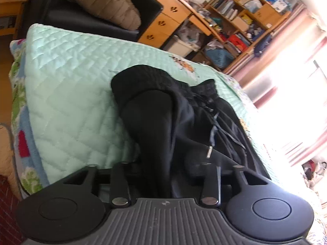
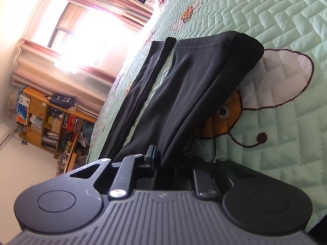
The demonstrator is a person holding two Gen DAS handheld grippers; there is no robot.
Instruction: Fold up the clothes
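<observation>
Black trousers (image 1: pixel 163 112) lie on a mint quilted bedspread (image 1: pixel 71 85). In the left wrist view the waistband end with drawstrings (image 1: pixel 212 126) is bunched up, and my left gripper (image 1: pixel 163 175) is shut on that black fabric; the fingertips are buried in the cloth. In the right wrist view the two trouser legs (image 2: pixel 184 85) stretch away across the bedspread (image 2: pixel 276 20), hems at the far end. My right gripper (image 2: pixel 161 163) is shut on the near part of one leg, which is pulled taut up to it.
A black chair with a beige padded jacket (image 1: pixel 106 2) stands beyond the bed. Wooden drawers and cluttered shelves (image 1: pixel 235 16) line the wall. A bright curtained window (image 2: pixel 77 26) is on the far side. A bee picture (image 2: pixel 235 110) is stitched into the bedspread.
</observation>
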